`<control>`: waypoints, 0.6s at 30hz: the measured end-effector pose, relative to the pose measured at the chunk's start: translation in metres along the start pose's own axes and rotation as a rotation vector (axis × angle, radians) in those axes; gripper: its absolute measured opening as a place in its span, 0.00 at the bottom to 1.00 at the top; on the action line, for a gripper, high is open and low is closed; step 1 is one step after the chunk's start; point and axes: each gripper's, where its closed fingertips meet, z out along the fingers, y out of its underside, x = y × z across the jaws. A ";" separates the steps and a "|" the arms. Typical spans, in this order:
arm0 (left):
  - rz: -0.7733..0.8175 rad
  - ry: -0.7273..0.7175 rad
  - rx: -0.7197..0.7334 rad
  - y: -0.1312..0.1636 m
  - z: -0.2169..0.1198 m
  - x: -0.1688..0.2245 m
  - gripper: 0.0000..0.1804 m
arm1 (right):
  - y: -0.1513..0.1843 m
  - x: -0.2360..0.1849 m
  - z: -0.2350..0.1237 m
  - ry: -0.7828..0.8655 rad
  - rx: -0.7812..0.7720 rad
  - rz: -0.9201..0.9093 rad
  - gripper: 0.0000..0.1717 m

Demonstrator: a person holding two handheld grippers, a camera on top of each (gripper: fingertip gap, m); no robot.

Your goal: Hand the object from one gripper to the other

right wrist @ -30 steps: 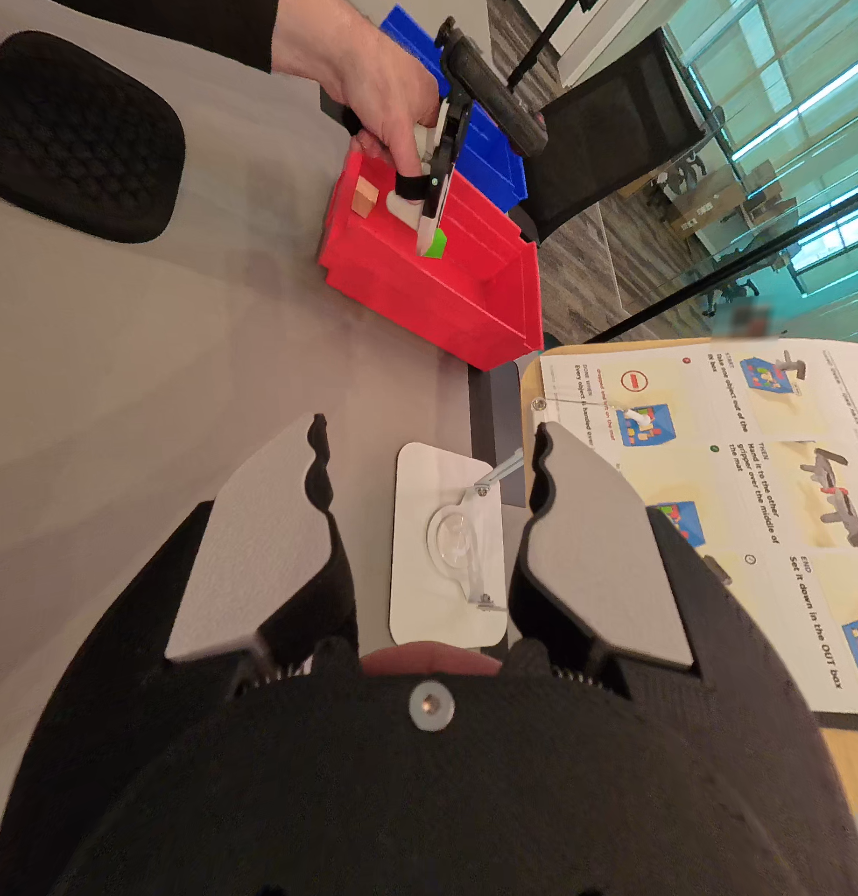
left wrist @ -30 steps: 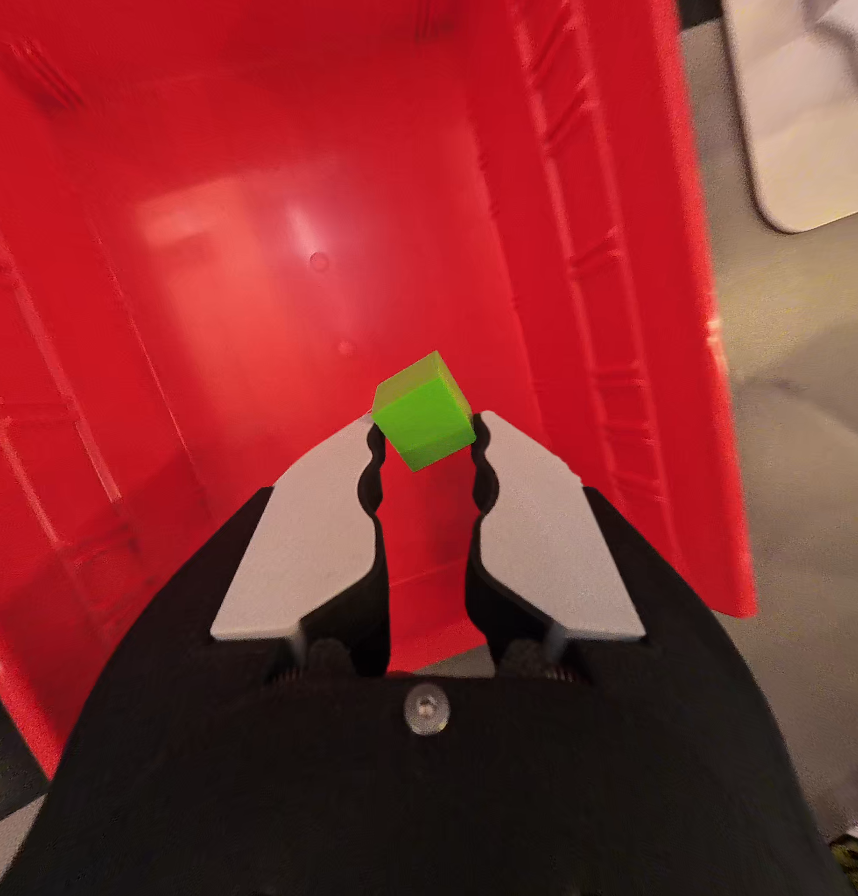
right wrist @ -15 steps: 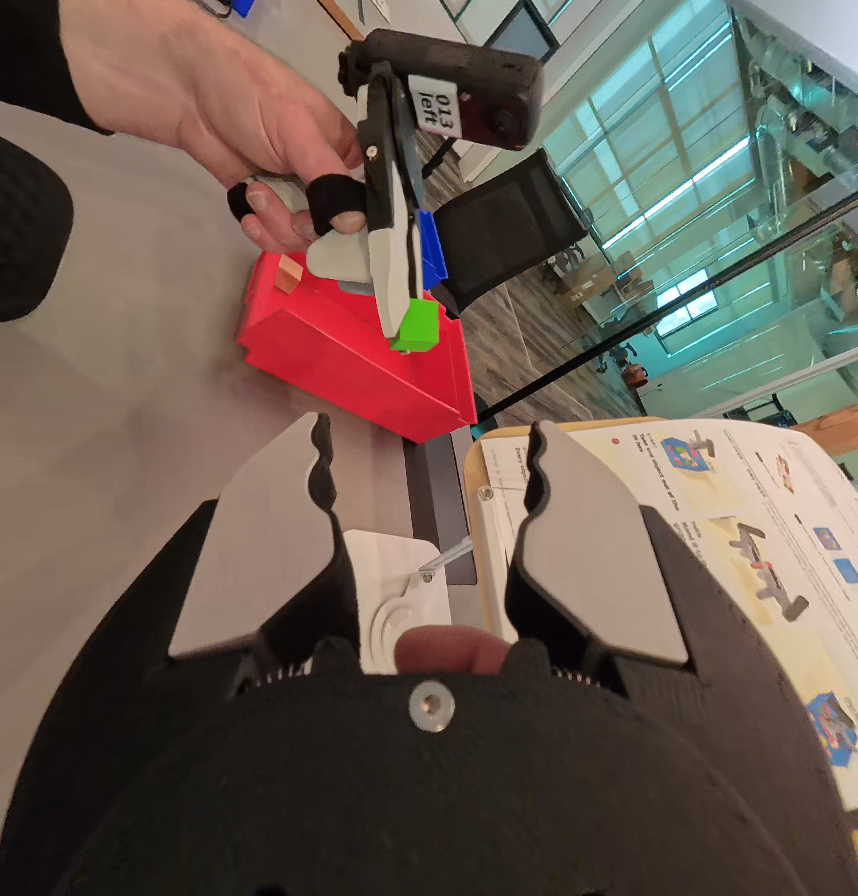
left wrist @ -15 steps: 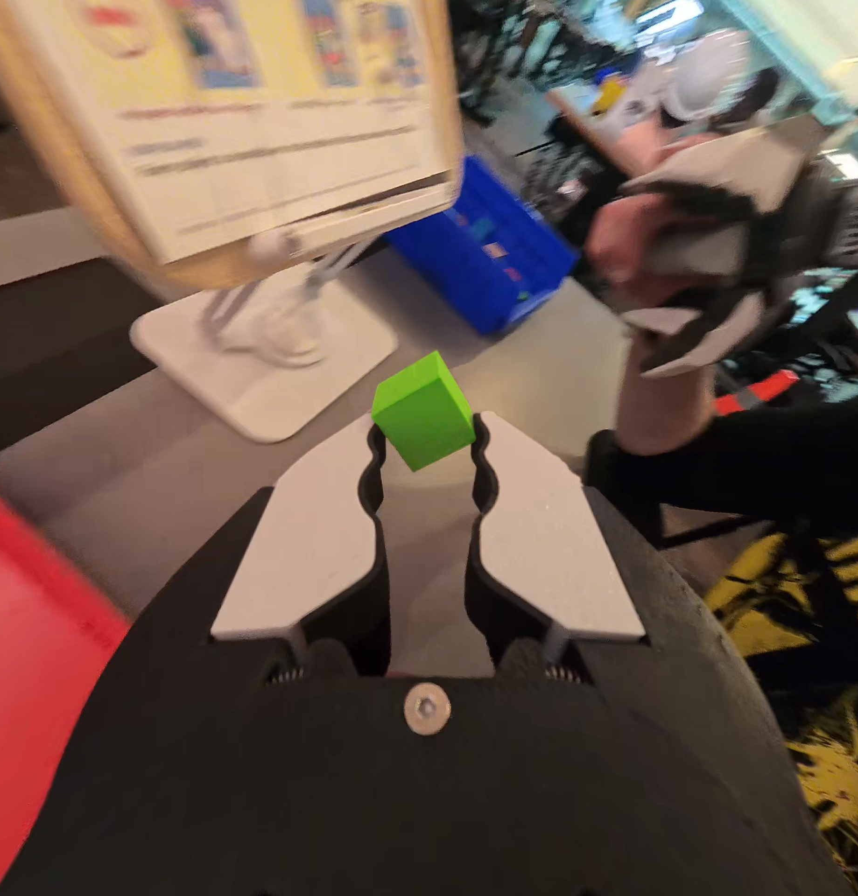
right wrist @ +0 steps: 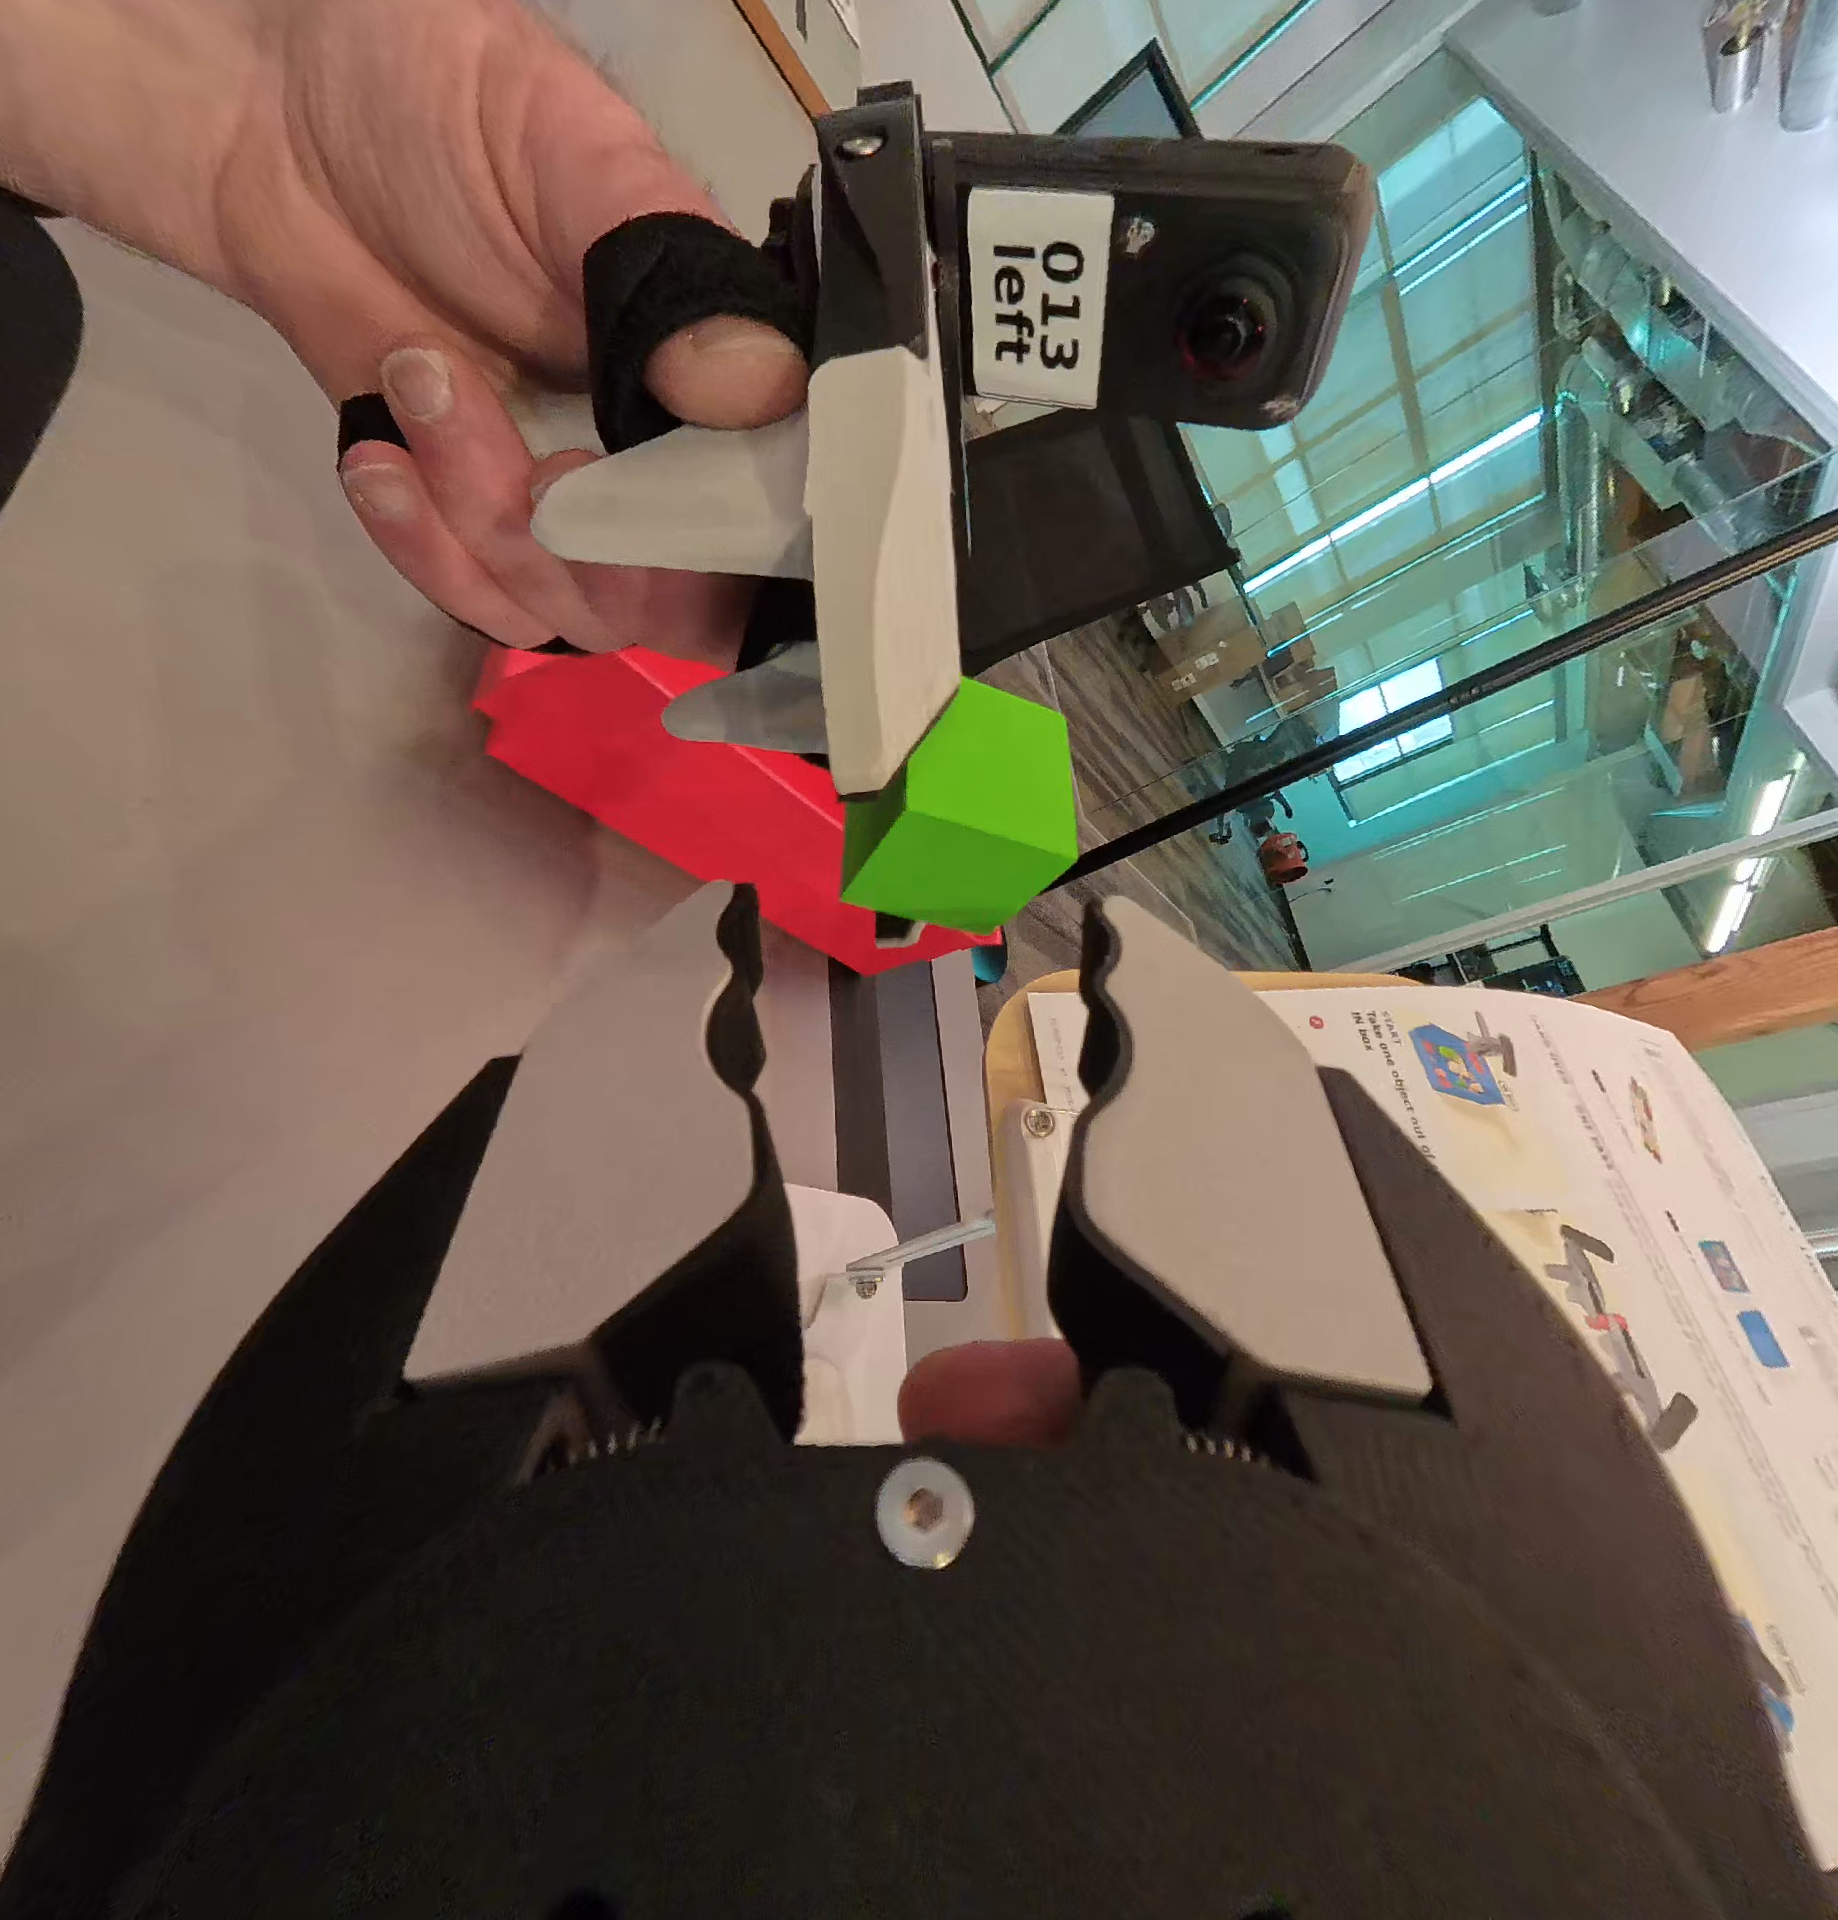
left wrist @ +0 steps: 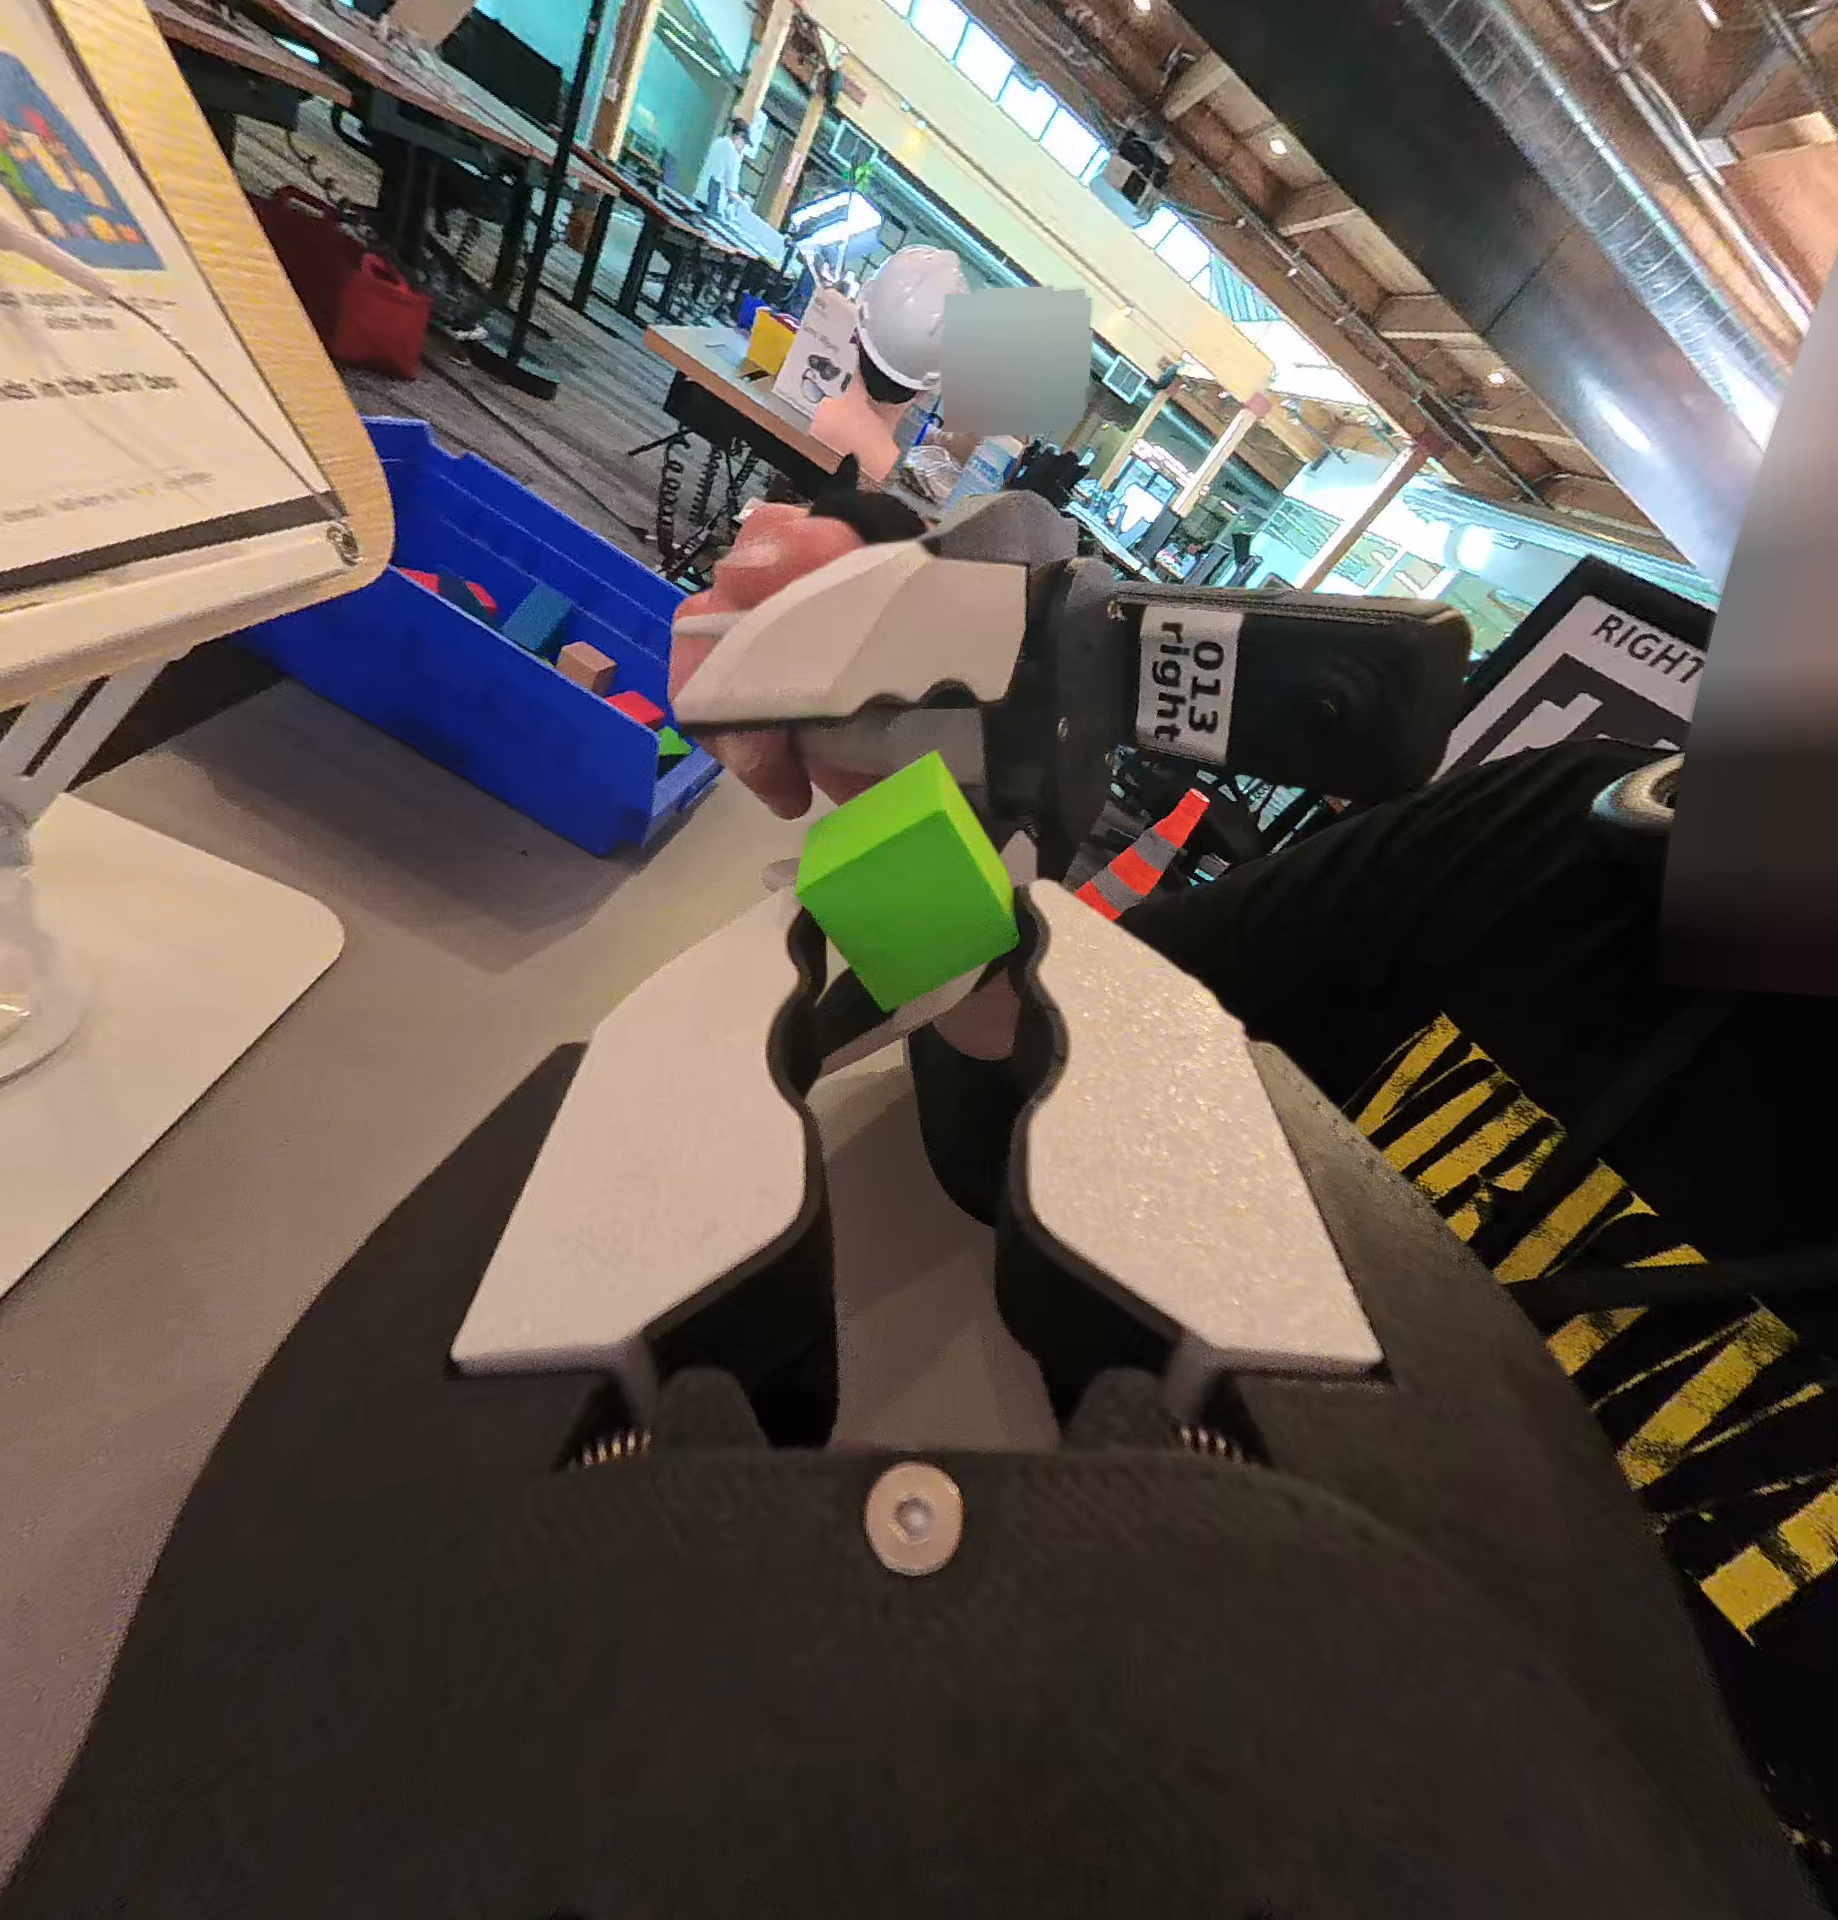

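The left gripper [left wrist: 910, 925] pinches the green cube [left wrist: 907, 885] at its very tips, held in the air above the tabletop [left wrist: 499, 925]. The right gripper [right wrist: 920, 925] stands open and bare just short of the cube. With so shallow a hold, a nudge from the right jaws could knock it loose, or the left could let go too soon. Only the cube's outer half is free; open air lies all round.

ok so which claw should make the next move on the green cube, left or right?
Right, probably. The left claw already pinches the green cube at its tips, so it should just hold. The right claw is open, empty, and aimed at the cube's exposed end, so it only has to advance and close.
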 end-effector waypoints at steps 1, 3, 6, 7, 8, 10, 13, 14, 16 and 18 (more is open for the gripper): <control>0.004 0.011 0.002 0.000 0.001 0.002 0.19 | -0.001 -0.001 0.001 0.000 0.000 -0.006 0.31; 0.002 0.039 0.005 0.001 0.002 0.006 0.19 | -0.004 -0.003 0.001 -0.005 0.015 -0.022 0.25; -0.005 0.072 0.010 0.002 0.003 0.011 0.19 | -0.008 -0.002 0.000 0.004 0.033 -0.030 0.17; -0.008 0.081 0.010 0.003 0.003 0.012 0.19 | -0.009 -0.002 -0.001 0.003 0.038 -0.030 0.14; -0.009 0.087 0.009 0.003 0.003 0.013 0.19 | -0.009 -0.003 -0.001 0.000 0.044 -0.030 0.14; -0.010 0.095 0.010 0.004 0.004 0.015 0.19 | -0.011 -0.002 -0.003 0.002 0.053 -0.038 0.12; -0.017 0.111 0.017 0.004 0.004 0.017 0.19 | -0.013 -0.002 -0.003 0.005 0.062 -0.041 0.13; -0.022 0.117 0.022 0.004 0.005 0.017 0.19 | -0.014 -0.003 -0.003 0.005 0.068 -0.043 0.15; -0.034 0.140 0.033 0.003 0.005 0.019 0.19 | -0.015 -0.003 -0.004 0.008 0.067 -0.052 0.16; -0.027 0.146 0.031 0.004 0.006 0.020 0.19 | -0.014 -0.003 -0.005 0.005 0.059 -0.064 0.12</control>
